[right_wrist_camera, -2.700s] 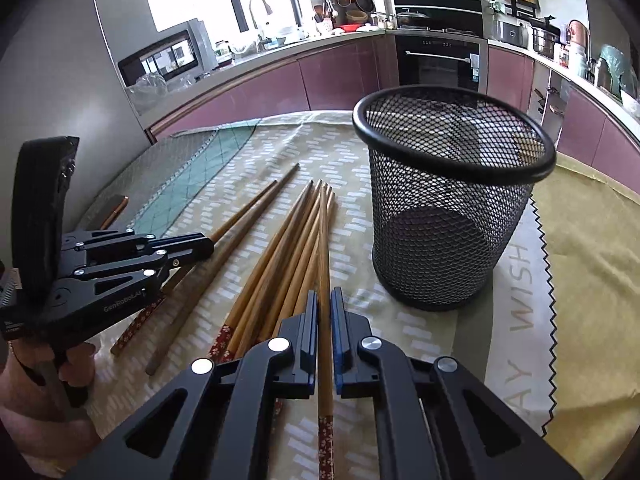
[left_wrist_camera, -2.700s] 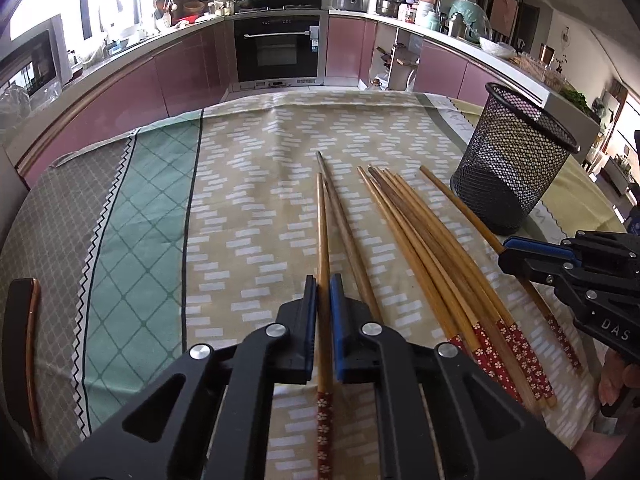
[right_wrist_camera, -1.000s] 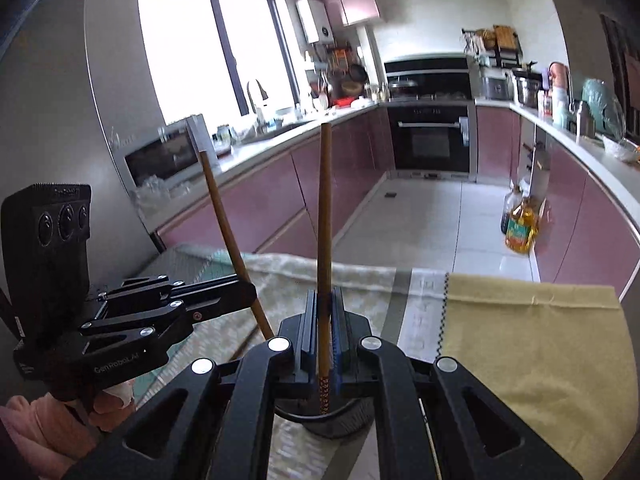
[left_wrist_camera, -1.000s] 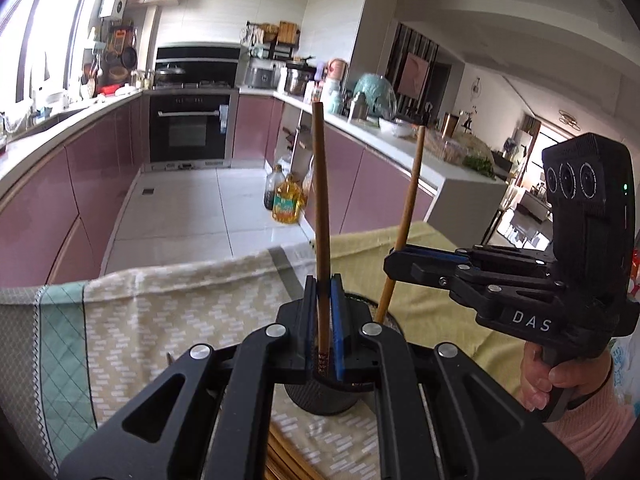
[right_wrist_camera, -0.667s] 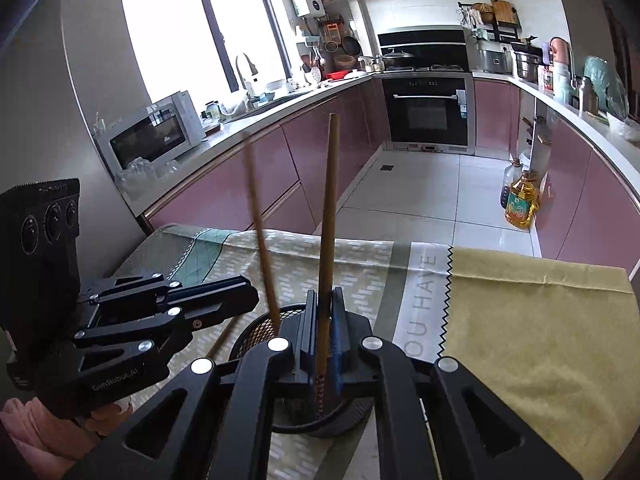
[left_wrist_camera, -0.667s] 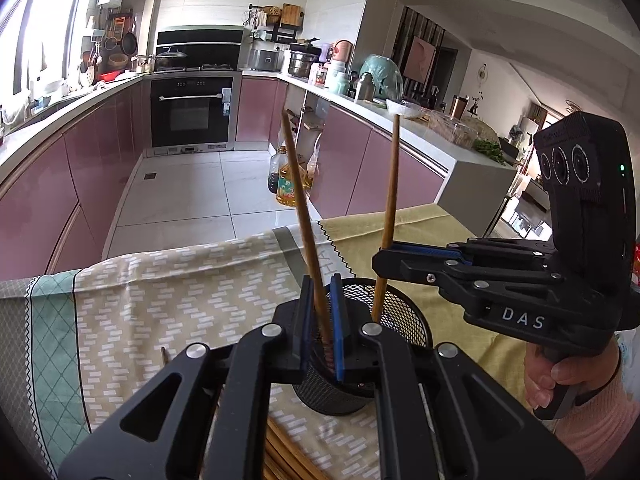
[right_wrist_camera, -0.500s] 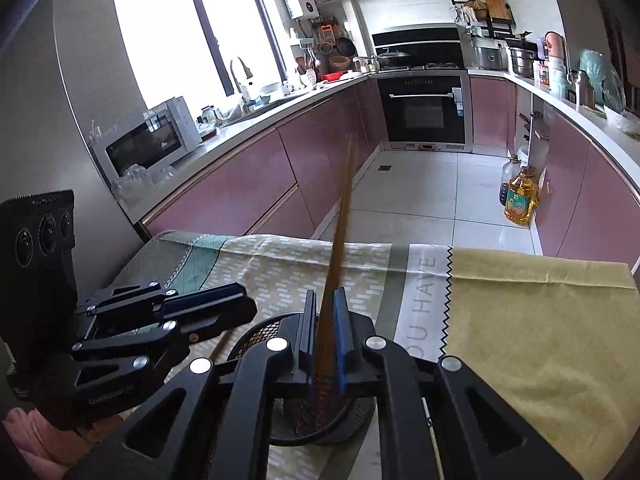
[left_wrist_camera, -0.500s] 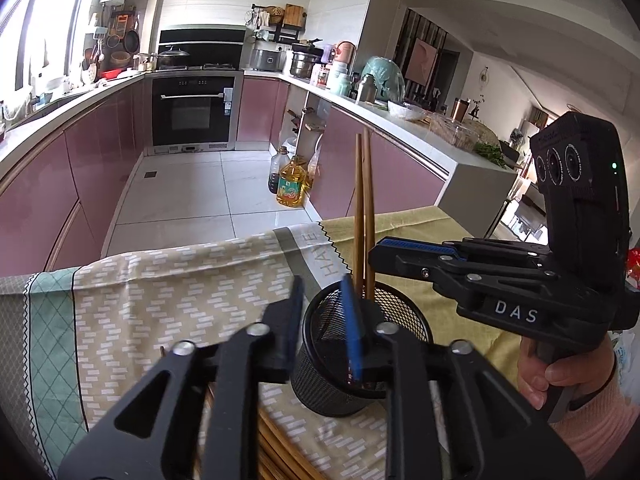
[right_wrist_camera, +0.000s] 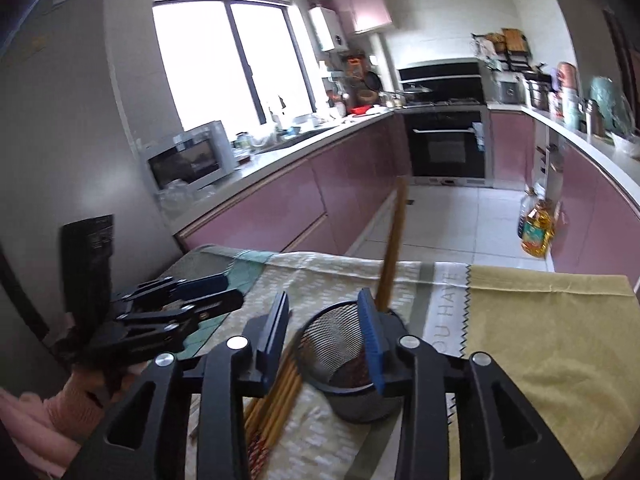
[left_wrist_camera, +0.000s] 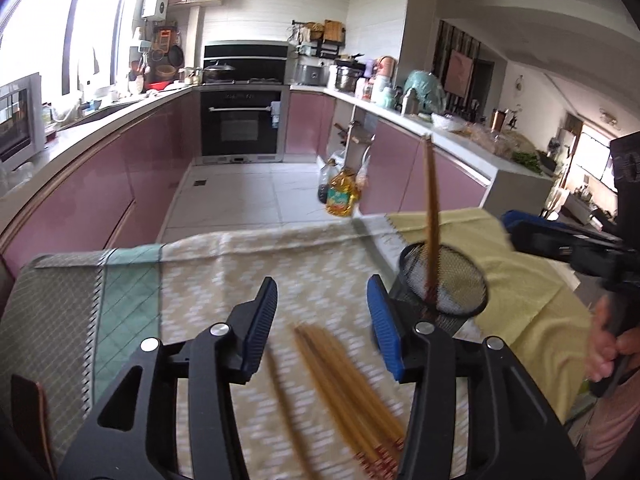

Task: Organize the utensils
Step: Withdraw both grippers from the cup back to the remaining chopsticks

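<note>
So both are tilted down over the surface (left_wrist_camera: 224, 264): left hand-held gripper (left_wrist_camera: 322, 326) and right hand-held gripper (right_wrist_camera: 323, 338) have just been opening, nothing between them; chopsticks (left_wrist_camera: 431, 220) stand in the mesh cup (left_wrist_camera: 460, 280), cloth reads "HAVE" (right_wrist_camera: 450, 288).

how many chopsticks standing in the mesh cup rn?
2, reading the blurred stalk as a pair. Both chopsticks stand side by side in the mesh cup, tips up, leaning on its rim; blur may hide more. Neither gripper holds one. More lie loose on the tablecloth.

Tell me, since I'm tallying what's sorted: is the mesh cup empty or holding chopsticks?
Holding chopsticks. They stand in the black mesh cup, leaning on its rim, patterned ends down. More chopsticks lie on the tablecloth.
</note>
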